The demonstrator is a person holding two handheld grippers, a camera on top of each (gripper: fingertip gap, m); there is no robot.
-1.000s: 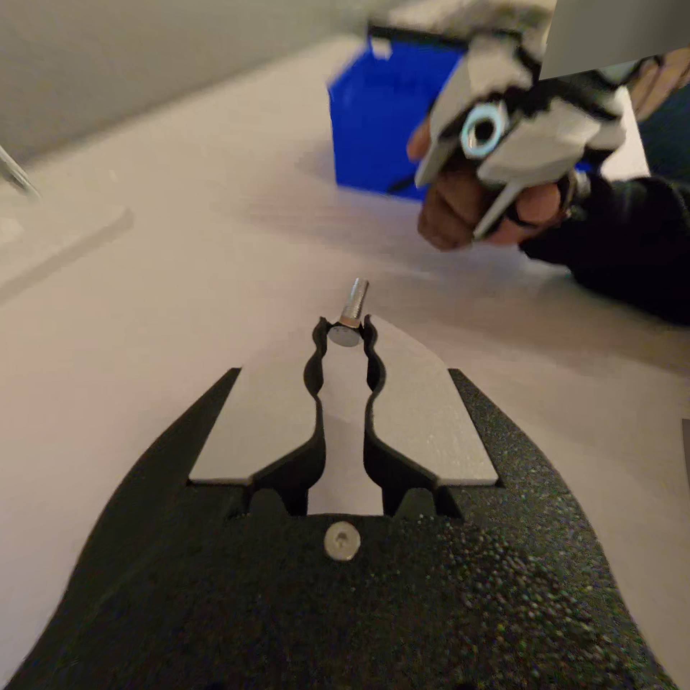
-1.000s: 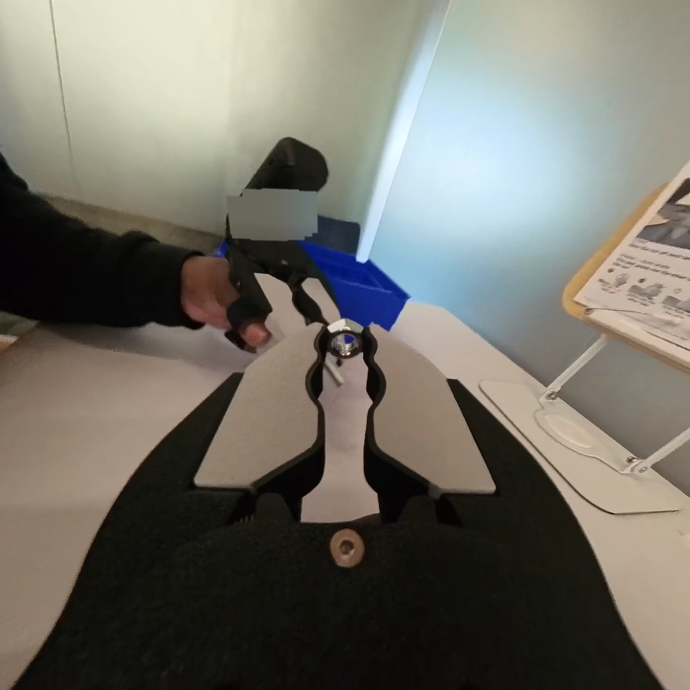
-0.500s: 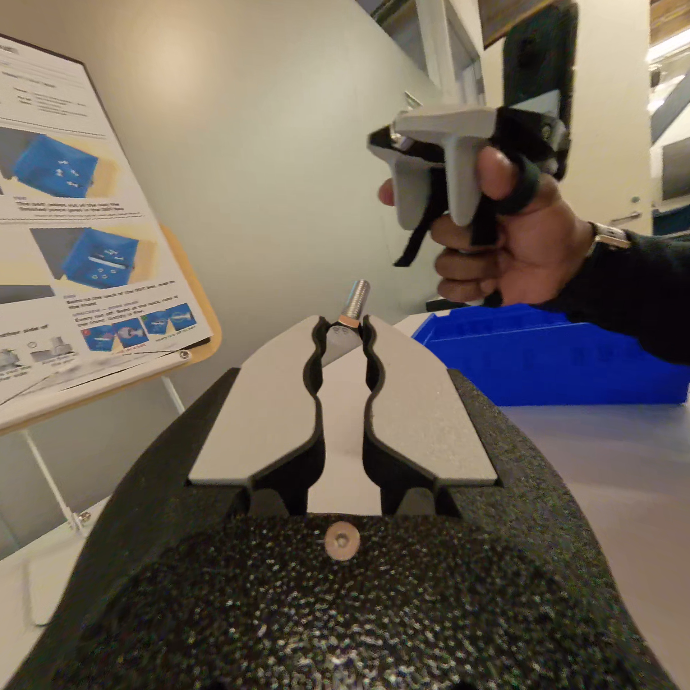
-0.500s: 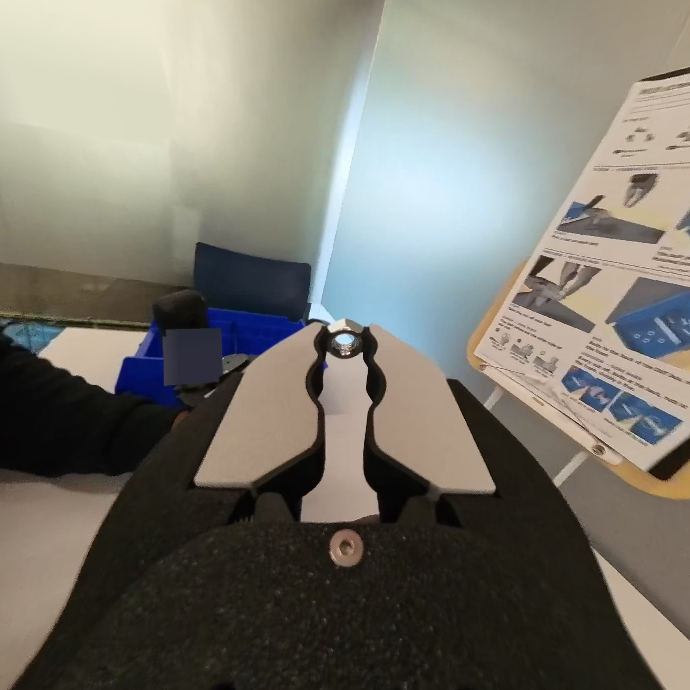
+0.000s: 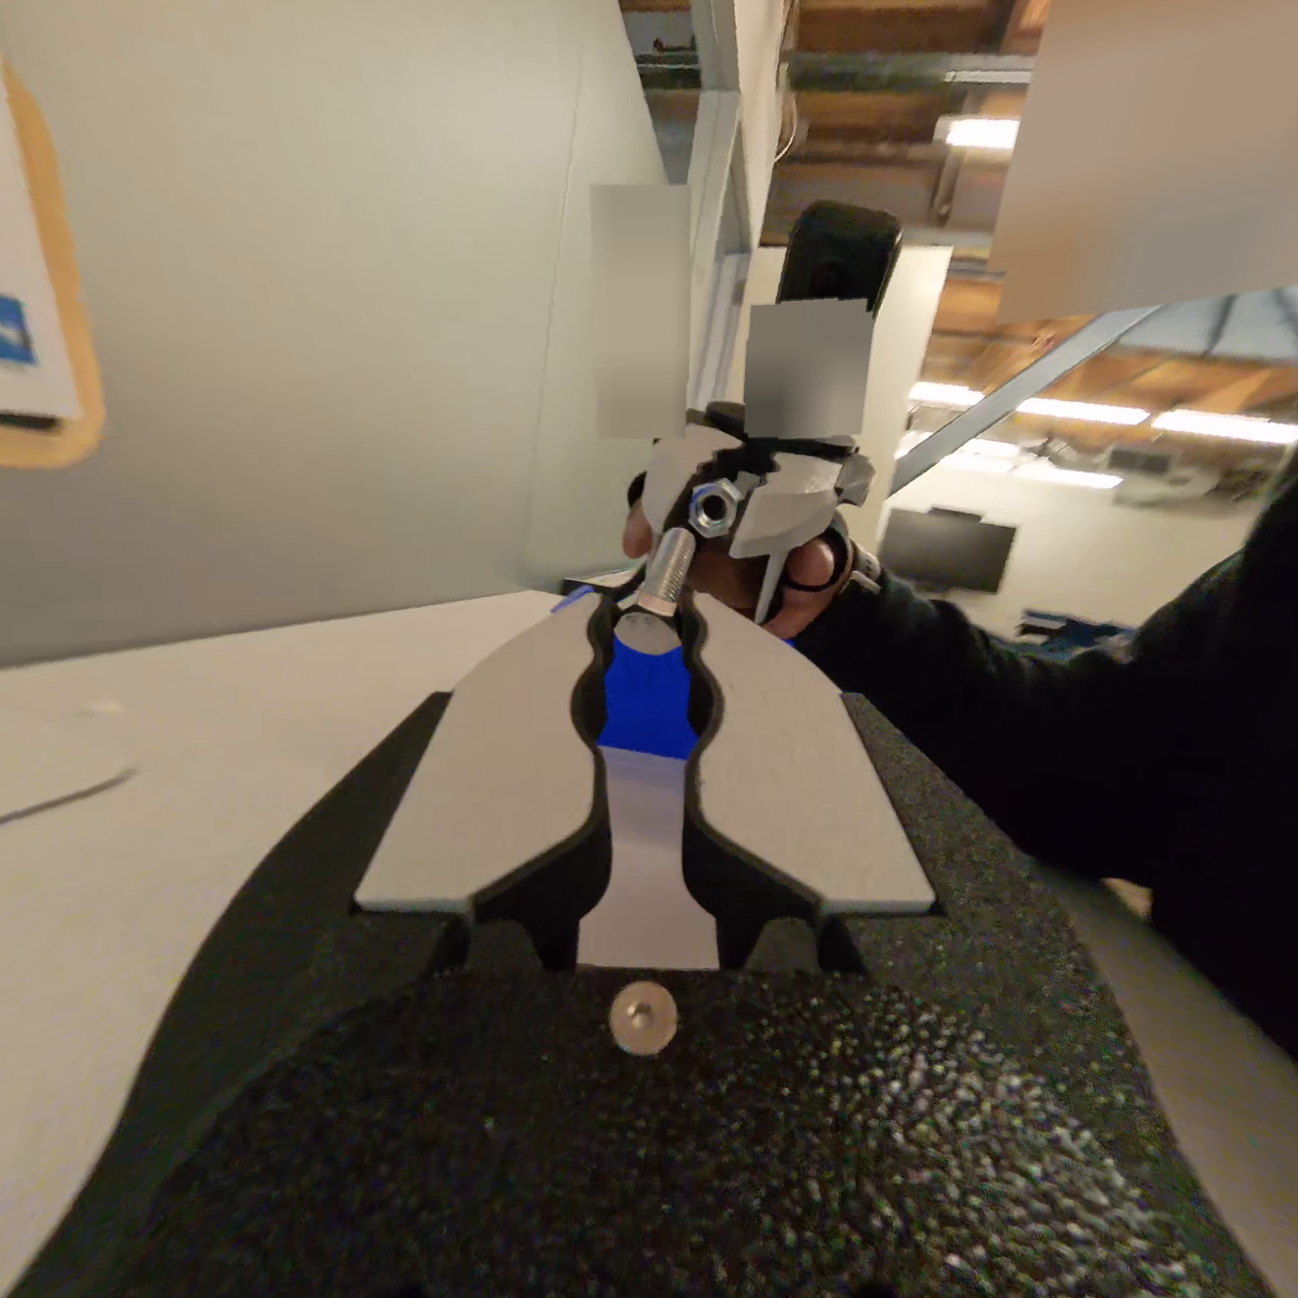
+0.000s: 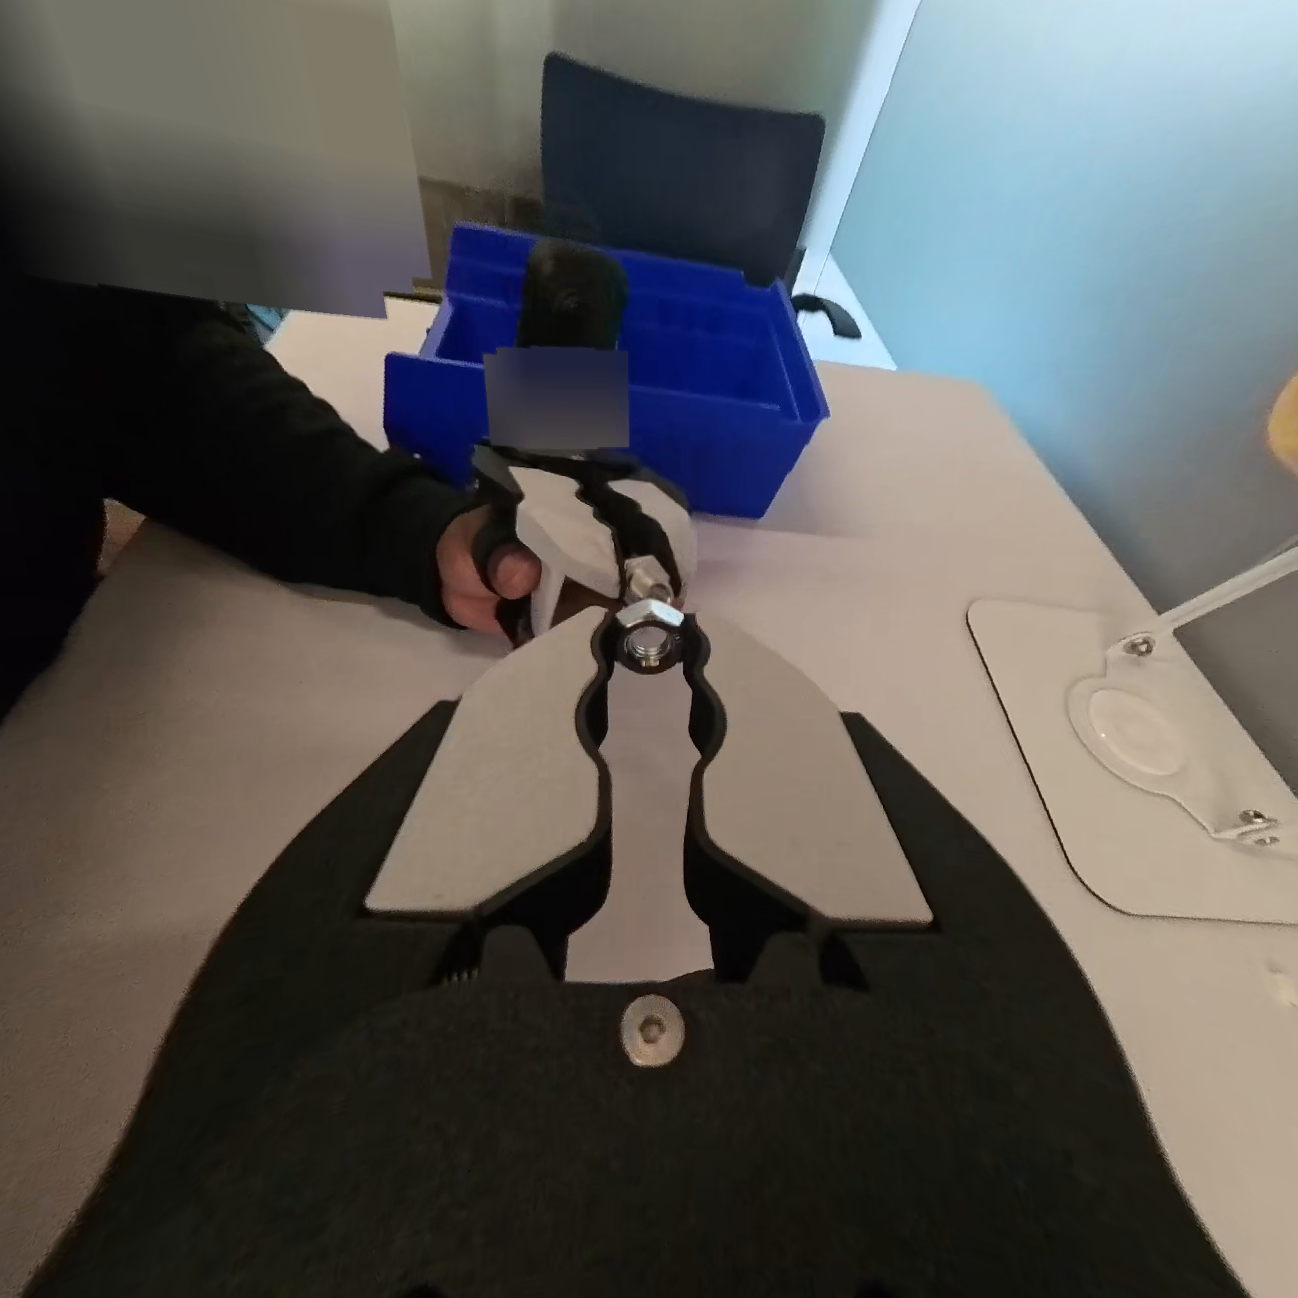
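Here, left tool clamped on bolt, right tool on nut, tips nearly touching above table.

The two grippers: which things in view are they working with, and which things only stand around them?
In use:
- left gripper, shut on the bolt by its head
- right gripper, shut on the hex nut; bolt tip close in front of the nut

Standing around:
- blue bin
- white stand base
- blue chair
- white table
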